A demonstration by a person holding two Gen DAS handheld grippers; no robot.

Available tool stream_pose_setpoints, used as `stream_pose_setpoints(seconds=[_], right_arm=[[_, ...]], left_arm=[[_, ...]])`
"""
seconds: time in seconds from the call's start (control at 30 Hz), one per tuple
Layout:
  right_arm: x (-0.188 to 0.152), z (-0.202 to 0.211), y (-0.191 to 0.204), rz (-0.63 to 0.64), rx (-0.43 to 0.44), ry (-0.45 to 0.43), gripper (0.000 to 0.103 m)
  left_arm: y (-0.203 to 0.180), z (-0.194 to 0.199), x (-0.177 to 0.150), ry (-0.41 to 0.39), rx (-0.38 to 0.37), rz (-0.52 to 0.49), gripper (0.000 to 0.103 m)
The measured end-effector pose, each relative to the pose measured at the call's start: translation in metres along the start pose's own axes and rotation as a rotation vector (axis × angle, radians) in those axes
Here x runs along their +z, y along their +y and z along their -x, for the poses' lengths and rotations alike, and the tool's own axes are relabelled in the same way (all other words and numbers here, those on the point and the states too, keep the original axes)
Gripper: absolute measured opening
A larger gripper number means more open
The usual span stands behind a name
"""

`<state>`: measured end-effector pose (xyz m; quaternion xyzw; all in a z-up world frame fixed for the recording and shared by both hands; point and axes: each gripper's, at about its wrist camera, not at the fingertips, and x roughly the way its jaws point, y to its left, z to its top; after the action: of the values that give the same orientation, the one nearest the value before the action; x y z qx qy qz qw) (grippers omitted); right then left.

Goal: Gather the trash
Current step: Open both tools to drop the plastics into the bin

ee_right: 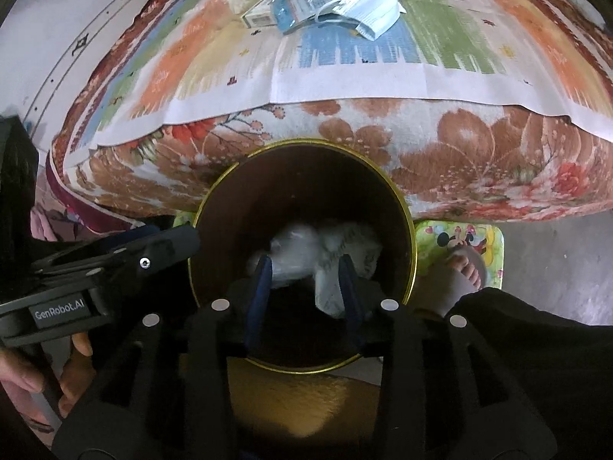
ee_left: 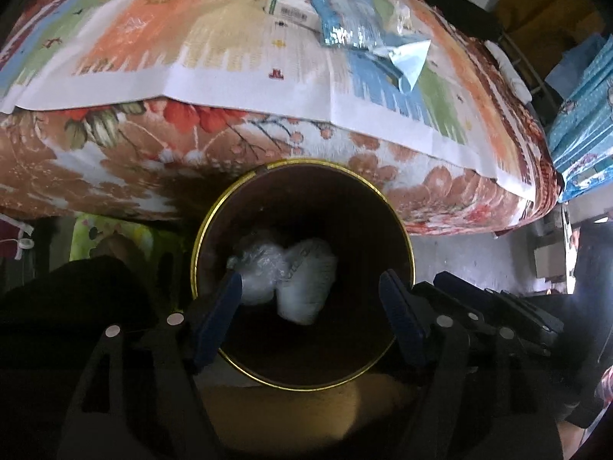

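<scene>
- Both grippers hang over the gold-rimmed bin beside the bed.
- Left gripper: jaws wide, nothing between them.
- Right gripper: jaws partly apart; the view is blurred, but no grip on the crumpled wrappers below appears likely.
- Remaining trash: face mask, foil pouch and small carton on the bed cover.
- Handling: mask is light and limp; pinch a folded edge. Pouch is probably slippery.
</scene>
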<state>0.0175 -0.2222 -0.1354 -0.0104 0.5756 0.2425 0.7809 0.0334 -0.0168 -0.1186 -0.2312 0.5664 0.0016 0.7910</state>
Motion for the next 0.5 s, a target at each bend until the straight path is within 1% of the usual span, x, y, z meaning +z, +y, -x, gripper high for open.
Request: stream_pose_setpoints(seconds=[0.2, 0.27, 0.37, 0.47, 0.5], right_arm=[[0.004, 0.010, 0.000, -0.012, 0.014, -0.040, 0.044], [0.006, 0.015, 0.000, -0.022, 0.008, -0.058, 0.045], [0.011, 0.022, -0.002, -0.031, 0.011, -0.088, 0.047], [0.017, 0.029, -0.002, -0.029, 0.012, -0.120, 0.053], [0.019, 0.031, -0.002, -0.024, 0.005, -0.130, 0.057]], left_arm=[[0.001, 0.009, 0.006, -0.027, 0.000, 0.010, 0.074], [-0.001, 0.015, 0.008, -0.045, 0.008, -0.007, 0.074], [0.000, 0.024, 0.013, -0.077, 0.018, -0.006, 0.074], [0.001, 0.028, 0.019, -0.075, 0.020, -0.004, 0.074], [0.000, 0.029, 0.022, -0.073, 0.015, -0.005, 0.074]])
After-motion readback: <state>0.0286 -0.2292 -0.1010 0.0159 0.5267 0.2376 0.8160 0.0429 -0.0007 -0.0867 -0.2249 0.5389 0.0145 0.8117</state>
